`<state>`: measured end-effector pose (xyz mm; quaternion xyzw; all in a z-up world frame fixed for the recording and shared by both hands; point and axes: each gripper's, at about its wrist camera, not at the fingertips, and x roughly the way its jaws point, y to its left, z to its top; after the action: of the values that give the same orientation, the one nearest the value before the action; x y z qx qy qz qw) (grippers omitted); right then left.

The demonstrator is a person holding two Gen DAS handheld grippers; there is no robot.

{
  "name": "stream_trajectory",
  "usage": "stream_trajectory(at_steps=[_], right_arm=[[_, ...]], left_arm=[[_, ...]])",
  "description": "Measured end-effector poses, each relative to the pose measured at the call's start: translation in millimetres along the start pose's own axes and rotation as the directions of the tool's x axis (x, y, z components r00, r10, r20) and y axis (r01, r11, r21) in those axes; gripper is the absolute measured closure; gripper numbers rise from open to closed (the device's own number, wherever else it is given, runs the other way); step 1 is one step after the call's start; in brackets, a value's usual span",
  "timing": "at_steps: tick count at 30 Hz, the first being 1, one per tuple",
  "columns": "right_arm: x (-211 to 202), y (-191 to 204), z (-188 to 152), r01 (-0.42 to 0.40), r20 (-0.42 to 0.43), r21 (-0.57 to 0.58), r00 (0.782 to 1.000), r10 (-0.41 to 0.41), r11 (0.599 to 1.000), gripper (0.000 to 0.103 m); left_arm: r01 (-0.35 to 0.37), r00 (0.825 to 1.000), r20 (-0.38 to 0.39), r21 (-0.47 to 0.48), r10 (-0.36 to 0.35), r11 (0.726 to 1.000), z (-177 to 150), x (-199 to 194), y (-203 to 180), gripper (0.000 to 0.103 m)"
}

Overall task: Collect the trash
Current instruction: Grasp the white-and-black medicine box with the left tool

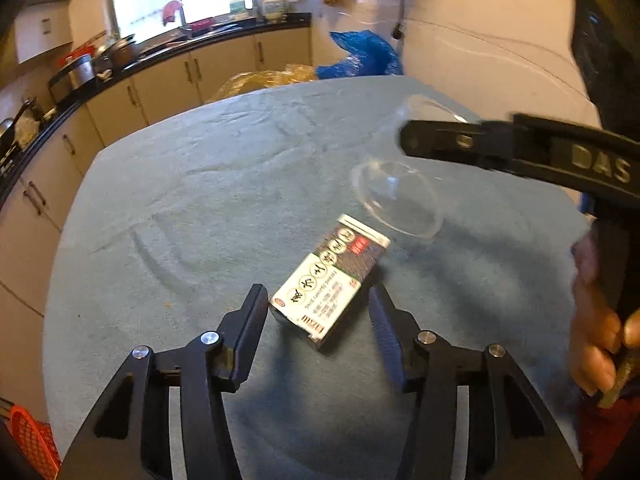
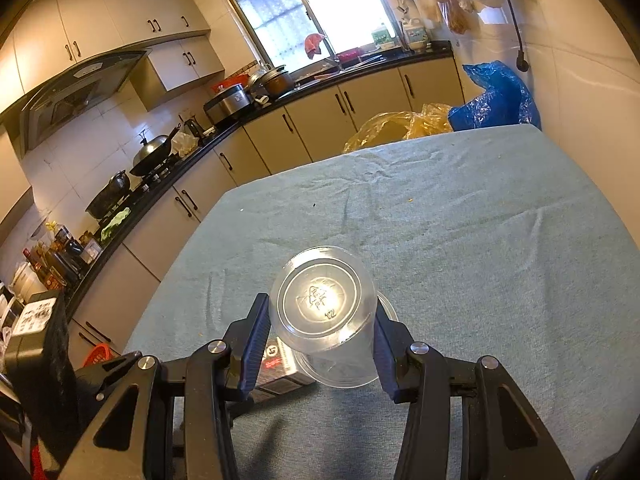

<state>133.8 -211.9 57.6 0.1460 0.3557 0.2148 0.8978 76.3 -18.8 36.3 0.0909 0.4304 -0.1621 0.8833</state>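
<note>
Pale green cloth covers the table in a kitchen with cream cabinets and a dark worktop crowded with pots. Beyond the table's far edge sit a crumpled yellow plastic bag and a blue plastic bag, against the wall. On the cloth lies a small printed carton — flat on one broad face, turned at a slant. The left gripper points down at it with its jaws apart: the carton's near end lies between the two fingertips, the left pad just beside its corner, the right pad a little off its edge, and neither clearly presses on it. The right gripper is clamped on a clear plastic cup held on its side above the cloth, its round base with a moulded recycling mark facing away from the camera, both pads against its wall. In the left wrist view that cup shows just beyond the carton, with the right gripper's black finger reaching in from the right and a hand on its handle. An orange basket shows low beside the table.
</note>
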Motion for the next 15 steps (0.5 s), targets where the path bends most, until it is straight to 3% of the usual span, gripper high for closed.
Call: stream_trajectory(at_steps=[2, 5, 6, 11, 13, 15], right_arm=[[1, -1, 0, 0.003, 0.0, 0.004, 1.0, -0.003, 1.0, 0.052], [0, -5, 1, 0.008, 0.001, 0.017, 1.0, -0.008, 1.0, 0.052], [0, -4, 0, 0.009, 0.002, 0.018, 1.0, -0.009, 1.0, 0.052], [-1, -5, 0, 0.022, 0.007, 0.019, 1.0, -0.022, 1.0, 0.052], [-1, -7, 0, 0.025, 0.006, 0.024, 1.0, -0.025, 0.999, 0.052], [-1, -9, 0, 0.026, 0.005, 0.029, 1.0, -0.026, 0.999, 0.052]], left_arm=[[0.01, 1.0, -0.02, 0.037, -0.01, 0.999, 3, 2, -7, 0.051], [0.025, 0.999, -0.035, 0.087, -0.022, 0.996, 1, 0, -20, 0.039], [0.014, 0.999, -0.033, 0.082, -0.012, 0.996, 2, 1, -21, 0.034], [0.0, 0.999, -0.032, 0.004, 0.0, 1.0, 13, 13, -15, 0.033], [0.006, 0.999, -0.044, -0.025, -0.008, 1.0, 16, 20, -12, 0.036], [0.028, 0.998, -0.059, -0.061, -0.032, 0.998, 17, 27, -9, 0.056]])
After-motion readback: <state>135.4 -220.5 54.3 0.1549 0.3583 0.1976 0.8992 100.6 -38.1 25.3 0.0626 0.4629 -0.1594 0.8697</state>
